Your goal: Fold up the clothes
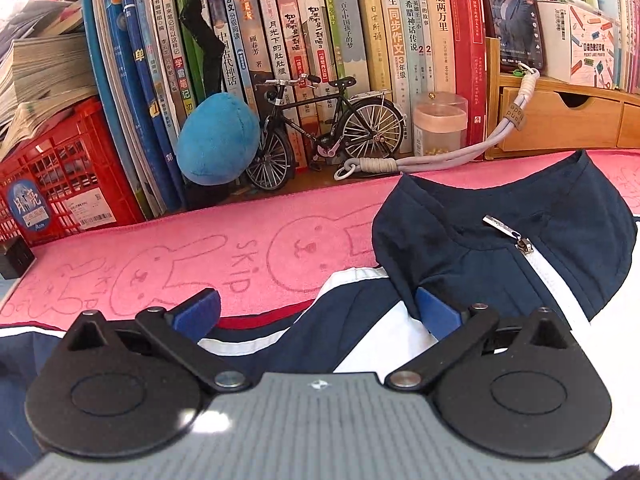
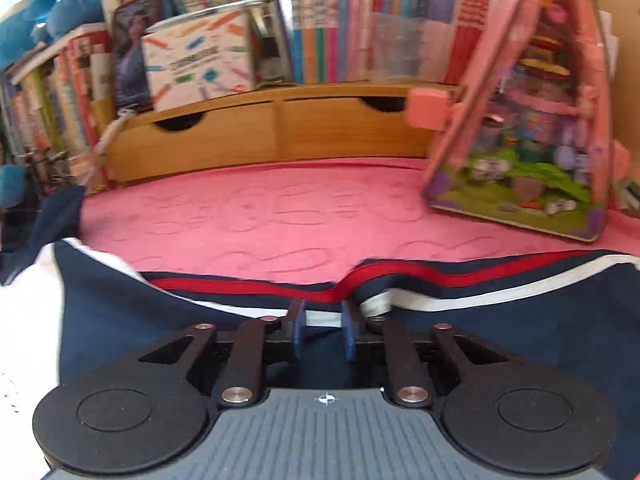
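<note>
A navy, white and red zip jacket (image 1: pixel 500 248) lies on a pink towel (image 1: pixel 248 256), collar toward the books, silver zip pull near the collar. My left gripper (image 1: pixel 316 312) is open, its blue pads wide apart just over the jacket's shoulder and sleeve. In the right wrist view the jacket's sleeve (image 2: pixel 460 320) with red and white stripes lies across the front. My right gripper (image 2: pixel 322 322) has its blue pads close together around a fold of the white-striped sleeve edge.
A row of books (image 1: pixel 320 40), a blue plush toy (image 1: pixel 218 138), a model bicycle (image 1: pixel 320 128), a jar and a lanyard stand behind the towel. A red crate (image 1: pixel 68 176) is at left. A wooden drawer unit (image 2: pixel 272 128) and a pink toy house box (image 2: pixel 532 120) are at the back right.
</note>
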A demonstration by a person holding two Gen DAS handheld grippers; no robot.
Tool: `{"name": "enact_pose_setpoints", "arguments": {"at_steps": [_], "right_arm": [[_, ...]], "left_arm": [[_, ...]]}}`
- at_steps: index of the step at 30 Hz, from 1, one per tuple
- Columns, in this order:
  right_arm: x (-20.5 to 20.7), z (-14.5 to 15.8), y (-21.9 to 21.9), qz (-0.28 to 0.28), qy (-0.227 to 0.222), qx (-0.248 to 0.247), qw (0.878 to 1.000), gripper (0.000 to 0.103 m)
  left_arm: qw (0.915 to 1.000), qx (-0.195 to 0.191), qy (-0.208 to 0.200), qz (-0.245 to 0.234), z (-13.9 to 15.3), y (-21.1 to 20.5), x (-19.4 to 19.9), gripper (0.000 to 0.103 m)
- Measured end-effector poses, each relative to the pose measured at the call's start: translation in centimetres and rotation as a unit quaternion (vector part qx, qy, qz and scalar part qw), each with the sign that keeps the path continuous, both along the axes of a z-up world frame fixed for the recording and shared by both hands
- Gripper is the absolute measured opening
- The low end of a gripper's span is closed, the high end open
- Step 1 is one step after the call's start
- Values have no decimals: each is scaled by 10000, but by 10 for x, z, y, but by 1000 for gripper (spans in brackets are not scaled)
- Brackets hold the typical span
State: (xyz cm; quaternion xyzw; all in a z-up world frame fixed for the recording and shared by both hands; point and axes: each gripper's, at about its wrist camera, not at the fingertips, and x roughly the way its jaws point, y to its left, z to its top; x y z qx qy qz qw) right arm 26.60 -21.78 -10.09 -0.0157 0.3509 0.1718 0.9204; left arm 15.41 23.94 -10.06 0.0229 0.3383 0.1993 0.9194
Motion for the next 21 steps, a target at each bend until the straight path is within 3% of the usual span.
{"name": "enact_pose_setpoints", "arguments": {"at_steps": [1, 3, 4, 6, 8, 11, 14, 17, 19, 21], "right_arm": [[9, 0, -19, -423, 27, -111, 9990, 0], [8, 7, -51, -1267, -166, -191, 9916, 25], [3, 11, -68, -1595, -332, -178, 9865, 29], [-9, 20, -105, -2229, -619, 81, 9728, 61], [-26, 23, -147, -2701, -638, 607, 9588, 63], [-39, 14, -190, -3224, -522, 650, 9429, 63], [-36, -4, -217, -3373, -237, 903, 9368, 64], [-23, -14, -224, -3386, -213, 1103, 9342, 72], [-12, -16, -224, -3327, -199, 1170, 9355, 66], [-1, -16, -225, -3309, -35, 1381, 9335, 16]], "left_arm": [[9999, 122, 12, 0, 0, -3, 0, 103], [9993, 375, 34, -4, 1, -10, 1, 103], [9989, 472, 42, -6, 1, -12, 1, 103], [9984, 564, 53, -10, 1, -15, 2, 103], [9987, 501, 50, -9, 1, -12, 2, 103], [9994, 357, 36, 0, 2, -7, 2, 103], [9989, 476, 46, 3, 2, -10, 2, 103], [9986, 534, 53, 9, 2, -12, 3, 103], [9987, 514, 51, 14, 2, -12, 3, 103], [9989, 473, 46, 12, 2, -11, 2, 103]]}}
